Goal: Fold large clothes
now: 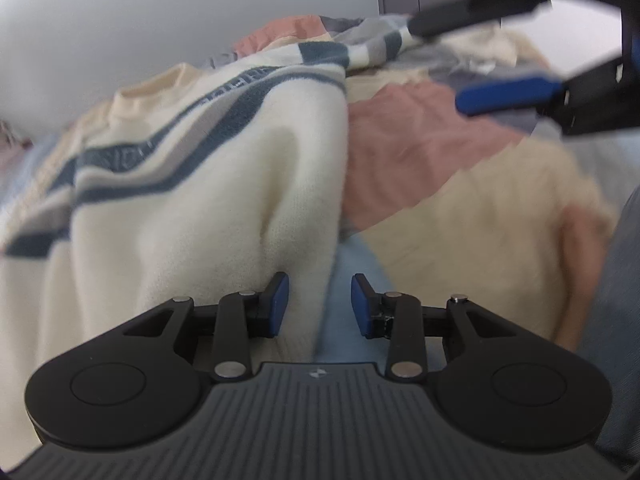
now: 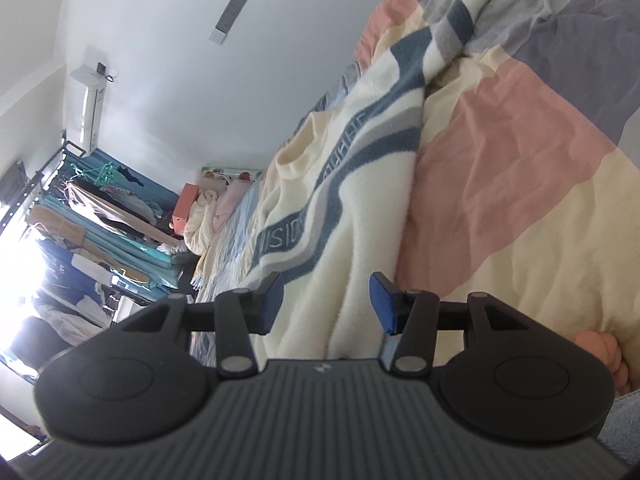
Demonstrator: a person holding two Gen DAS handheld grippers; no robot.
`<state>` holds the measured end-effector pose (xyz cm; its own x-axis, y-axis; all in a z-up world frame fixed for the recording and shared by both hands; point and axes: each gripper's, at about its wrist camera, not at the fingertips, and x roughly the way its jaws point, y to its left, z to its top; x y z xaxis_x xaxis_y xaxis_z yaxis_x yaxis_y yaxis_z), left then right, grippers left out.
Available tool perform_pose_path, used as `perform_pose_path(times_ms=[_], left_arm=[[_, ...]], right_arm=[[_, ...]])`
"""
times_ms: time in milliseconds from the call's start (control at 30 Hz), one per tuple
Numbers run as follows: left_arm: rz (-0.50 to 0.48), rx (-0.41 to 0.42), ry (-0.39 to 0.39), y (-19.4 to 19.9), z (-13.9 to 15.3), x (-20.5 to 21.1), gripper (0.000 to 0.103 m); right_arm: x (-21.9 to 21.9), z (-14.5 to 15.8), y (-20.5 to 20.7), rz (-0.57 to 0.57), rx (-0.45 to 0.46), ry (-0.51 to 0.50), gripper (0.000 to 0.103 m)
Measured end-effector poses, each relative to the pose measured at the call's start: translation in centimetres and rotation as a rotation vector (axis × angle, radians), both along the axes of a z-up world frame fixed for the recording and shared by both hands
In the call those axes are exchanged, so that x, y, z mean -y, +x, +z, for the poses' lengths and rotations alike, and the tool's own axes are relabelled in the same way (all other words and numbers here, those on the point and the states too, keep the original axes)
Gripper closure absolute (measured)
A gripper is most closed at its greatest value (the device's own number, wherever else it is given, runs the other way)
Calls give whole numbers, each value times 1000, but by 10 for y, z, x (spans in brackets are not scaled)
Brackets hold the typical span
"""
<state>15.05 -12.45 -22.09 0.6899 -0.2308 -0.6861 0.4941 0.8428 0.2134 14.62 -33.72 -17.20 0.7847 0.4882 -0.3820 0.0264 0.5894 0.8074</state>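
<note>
The sweater, cream with blue and grey bands across the chest, is lying on the bed's patchwork quilt, collar away from me and hem toward me, so the long side edges are within reach for a lengthwise fold. I am holding the left hand-held gripper low at the sweater's hem edge, jaws apart, cloth brushing its left pad without being pinched. The right hand-held gripper is hovering over the sweater's lower body, jaws wide and empty. One sleeve is trailing up past the sweater's shoulder, probably needing tucking in first. I judge the fold as barely begun.
</note>
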Motion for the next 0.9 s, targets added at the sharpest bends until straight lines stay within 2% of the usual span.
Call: perform_pose_path(times_ms=[67, 133, 200, 267, 333, 500, 667, 767, 900], left_arm=[[0, 30, 63, 0, -3, 2, 62], [13, 53, 97, 2, -7, 2, 72], [15, 74, 142, 5, -11, 2, 75], [18, 84, 162, 8, -12, 1, 81], [33, 85, 151, 10, -7, -3, 92], [124, 68, -10, 19, 23, -30, 97], [231, 66, -231, 31, 65, -80, 98], [299, 120, -251, 40, 78, -105, 98], [391, 101, -343, 63, 83, -143, 98]], right_arm=[[0, -1, 0, -1, 1, -5, 51], [0, -1, 1, 0, -1, -7, 52], [-2, -2, 2, 3, -7, -12, 52], [-4, -2, 2, 4, -13, -17, 52], [-4, -2, 3, 4, -16, -22, 52], [-7, -4, 4, 6, -31, -33, 52], [-19, -3, 9, 34, -38, -107, 52], [-29, -2, 15, 59, -40, -153, 52], [-40, -7, 25, 81, -52, -115, 52]])
